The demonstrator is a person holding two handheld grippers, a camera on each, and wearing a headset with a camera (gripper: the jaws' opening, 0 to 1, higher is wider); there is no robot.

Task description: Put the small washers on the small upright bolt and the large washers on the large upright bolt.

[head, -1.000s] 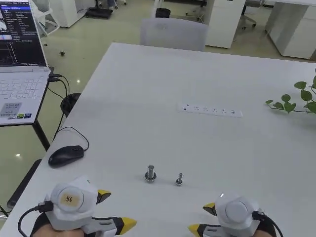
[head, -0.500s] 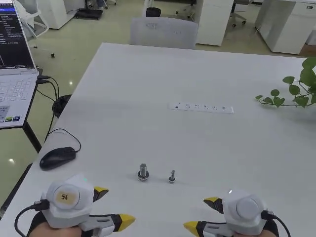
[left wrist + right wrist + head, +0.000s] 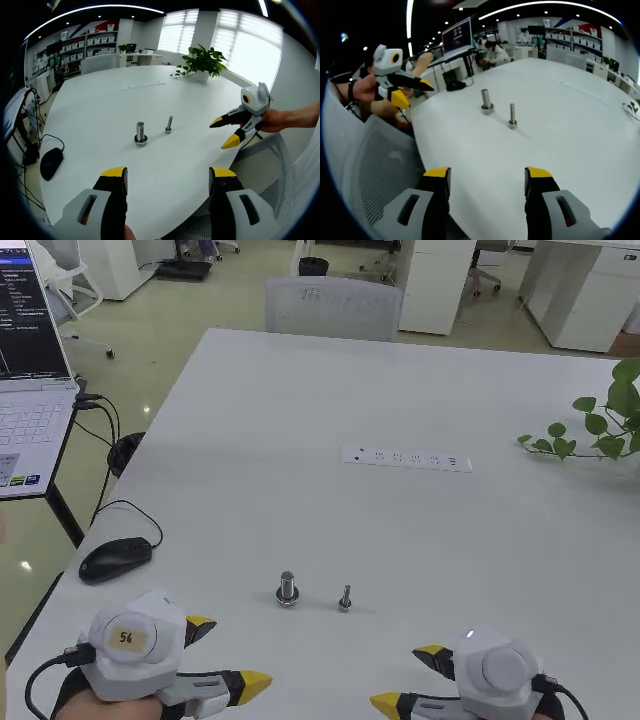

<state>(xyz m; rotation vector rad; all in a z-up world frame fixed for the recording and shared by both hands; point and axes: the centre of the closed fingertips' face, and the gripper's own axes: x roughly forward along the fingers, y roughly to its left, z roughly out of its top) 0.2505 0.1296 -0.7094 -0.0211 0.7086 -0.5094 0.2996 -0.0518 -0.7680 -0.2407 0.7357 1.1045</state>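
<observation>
Two bolts stand upright near the table's front: the large bolt (image 3: 287, 589) on the left and the small bolt (image 3: 345, 598) right of it. Each has a ring-like base; loose washers cannot be made out. My left gripper (image 3: 228, 654) is open and empty at the near edge, left of the bolts. My right gripper (image 3: 405, 677) is open and empty, right of them. The left gripper view shows the large bolt (image 3: 140, 133), the small bolt (image 3: 169, 125), my own open gripper (image 3: 168, 174) and the right gripper (image 3: 222, 135). The right gripper view shows both bolts (image 3: 486, 101) (image 3: 512, 115) beyond my open gripper (image 3: 487, 173).
A black mouse (image 3: 115, 560) with its cable lies at the table's left edge. A white power strip (image 3: 405, 458) lies mid-table. A plant (image 3: 600, 420) is at the right edge, a laptop (image 3: 30, 390) on a stand to the left, and a grey chair (image 3: 333, 308) at the far side.
The head camera has turned a little, shifting the whole picture left. Both grippers stay open near the front edge, and the bolts have not moved.
</observation>
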